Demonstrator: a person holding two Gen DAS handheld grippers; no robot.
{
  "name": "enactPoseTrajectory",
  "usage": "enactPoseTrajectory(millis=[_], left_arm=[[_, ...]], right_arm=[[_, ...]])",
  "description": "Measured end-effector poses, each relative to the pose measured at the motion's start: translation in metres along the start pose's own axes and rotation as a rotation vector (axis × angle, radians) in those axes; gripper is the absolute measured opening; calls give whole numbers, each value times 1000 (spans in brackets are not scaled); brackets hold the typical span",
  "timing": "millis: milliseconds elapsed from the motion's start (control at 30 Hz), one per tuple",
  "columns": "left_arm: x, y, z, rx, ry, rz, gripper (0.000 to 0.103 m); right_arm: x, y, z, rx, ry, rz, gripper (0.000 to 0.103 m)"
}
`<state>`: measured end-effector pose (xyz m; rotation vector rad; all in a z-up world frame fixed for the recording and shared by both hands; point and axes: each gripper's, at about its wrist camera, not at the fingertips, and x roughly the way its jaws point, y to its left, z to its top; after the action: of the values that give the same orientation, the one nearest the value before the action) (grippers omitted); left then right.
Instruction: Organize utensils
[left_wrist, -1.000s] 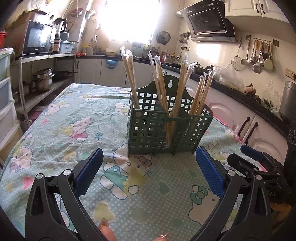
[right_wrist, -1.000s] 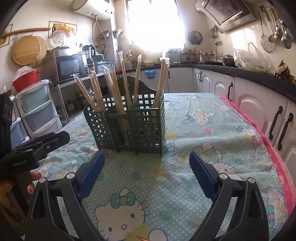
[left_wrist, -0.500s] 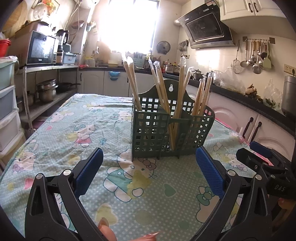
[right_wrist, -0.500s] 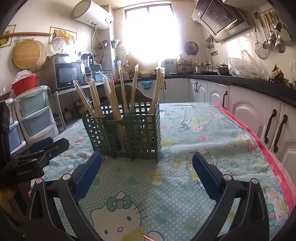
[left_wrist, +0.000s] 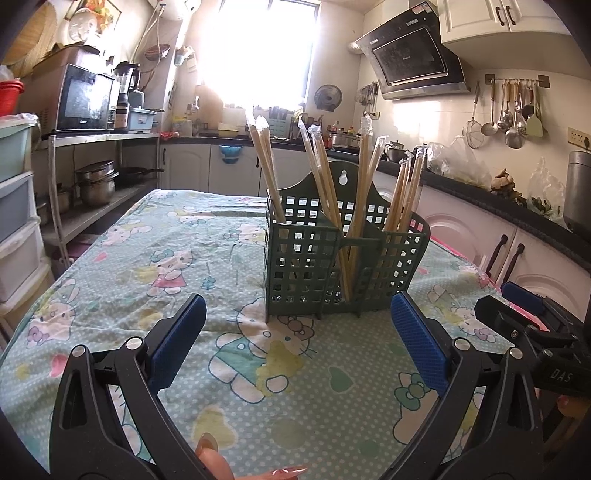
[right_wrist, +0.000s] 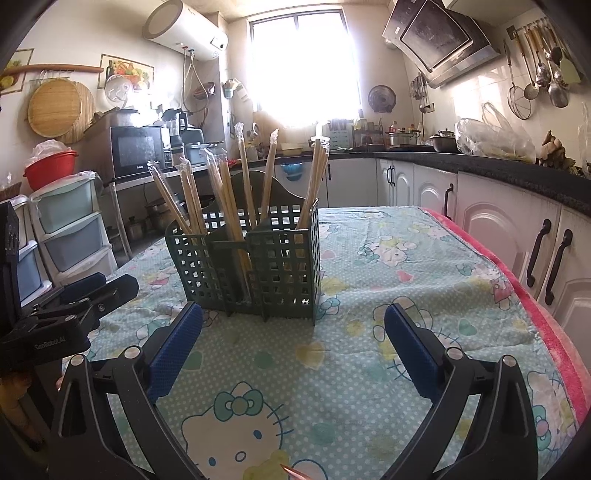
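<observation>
The dark green plastic lattice caddy (left_wrist: 341, 254) stands upright in the middle of the frame in the left wrist view, on the pale green cartoon-cat tablecloth (left_wrist: 147, 266). Its tall curved back panel, with a keyhole slot, is on the far side. The plastic-wrapped wooden chopstick pairs (left_wrist: 325, 177) stand in its compartments with their long axis nearly vertical, wrapped ends up. The pairs fan out a little: those at the left lean toward the upper left, those at the right toward the upper right.

The left gripper (left_wrist: 297, 339) is in the lower part of this frame. Its blue-padded jaws stand wide apart with only cloth between them, and the caddy is beyond the tips, not touched. The right gripper (right_wrist: 293, 343) has just been opening its jaws; they are wide apart and nothing is between them.

The right wrist view shows the caddy (right_wrist: 251, 266) from its other corner, left of centre. Only this view shows the white cylindrical water heater (right_wrist: 184, 33) at the upper left. Only the left wrist view shows the person's fingertips (left_wrist: 214, 461) at the bottom edge.
</observation>
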<state>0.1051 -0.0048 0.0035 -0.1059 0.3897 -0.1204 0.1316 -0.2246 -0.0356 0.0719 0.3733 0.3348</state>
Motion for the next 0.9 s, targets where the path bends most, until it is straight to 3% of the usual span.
enactPoseTrajectory(millis=[900], left_arm=[[2, 3, 0, -8, 5, 14, 92]], right_arm=[[0, 0, -1, -1, 0, 0, 96]])
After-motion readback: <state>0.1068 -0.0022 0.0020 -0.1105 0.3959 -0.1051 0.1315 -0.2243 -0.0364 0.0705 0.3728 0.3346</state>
